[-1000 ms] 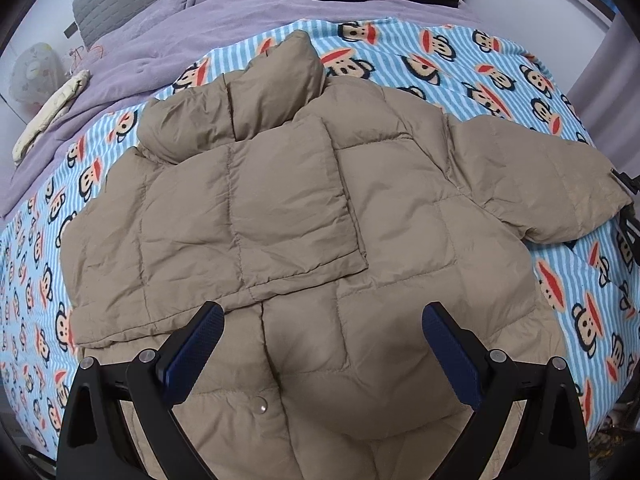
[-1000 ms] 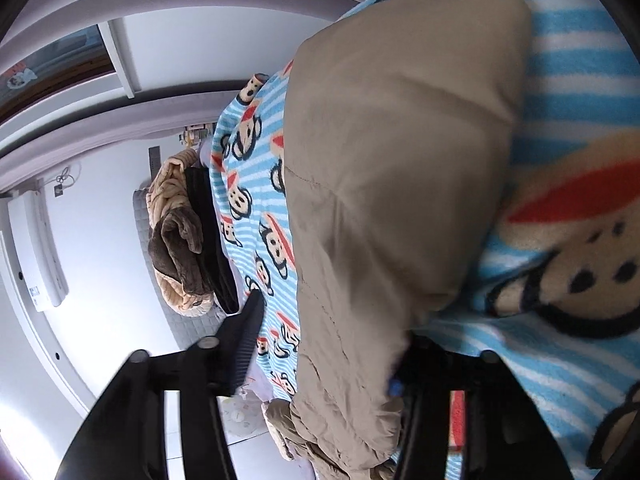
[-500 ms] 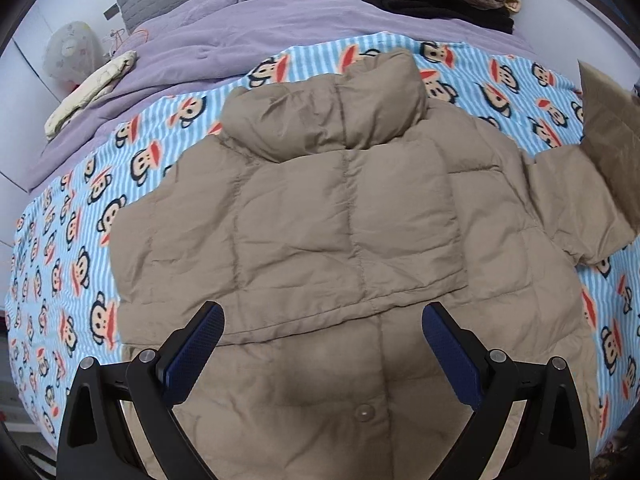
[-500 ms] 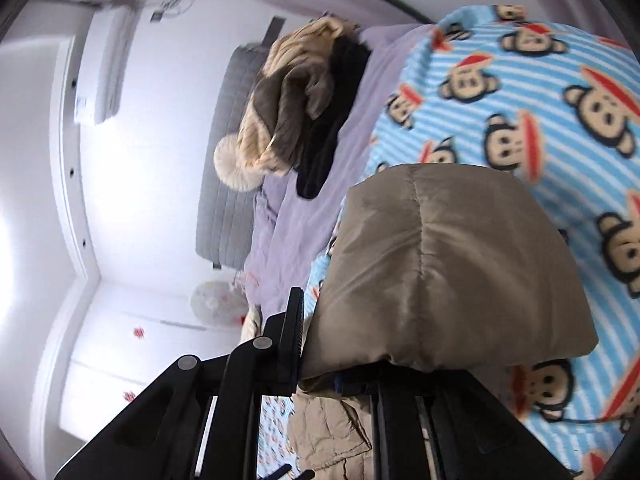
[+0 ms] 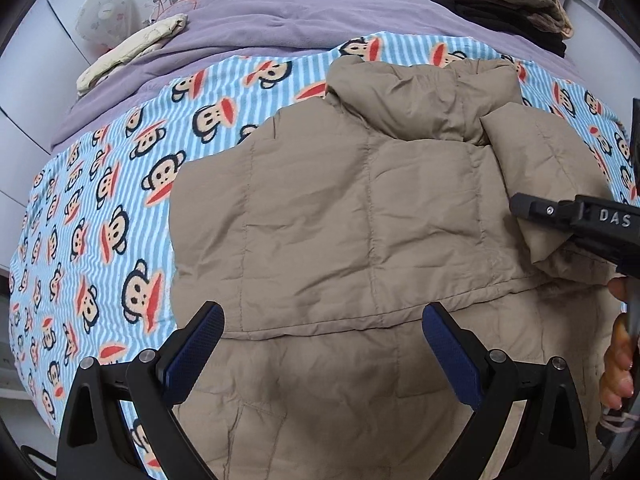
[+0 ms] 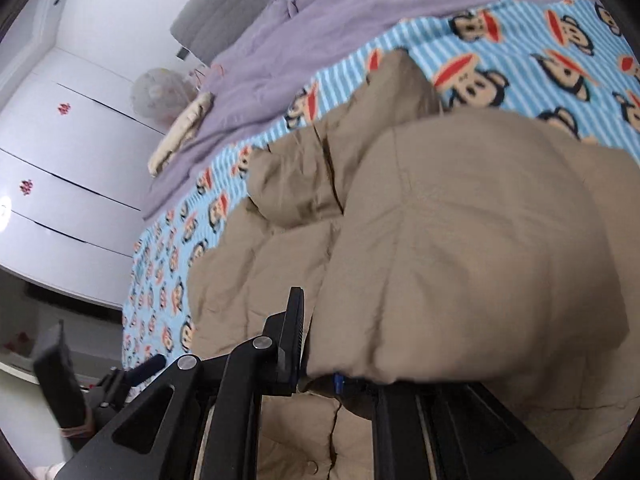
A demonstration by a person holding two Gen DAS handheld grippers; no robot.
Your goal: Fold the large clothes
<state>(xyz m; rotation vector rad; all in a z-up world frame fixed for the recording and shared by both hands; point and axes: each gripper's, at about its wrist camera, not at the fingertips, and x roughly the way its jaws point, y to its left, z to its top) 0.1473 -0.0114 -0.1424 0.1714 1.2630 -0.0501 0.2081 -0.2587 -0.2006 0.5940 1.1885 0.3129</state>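
My left gripper [image 5: 320, 344] hangs with its blue-padded jaws spread wide and nothing between them, above the lower half of the tan quilted puffer jacket [image 5: 360, 220]. The jacket lies flat on the blue-and-white striped monkey-print blanket [image 5: 100, 220], collar toward the lilac bedspread [image 5: 260, 24]. My right gripper [image 6: 320, 360] is clamped on the jacket's puffy tan sleeve [image 6: 460, 248], its jaws having just squeezed closed on the cuff, and it holds that sleeve over the jacket's body. In the left view, the sleeve [image 5: 552, 168] drapes across the right shoulder.
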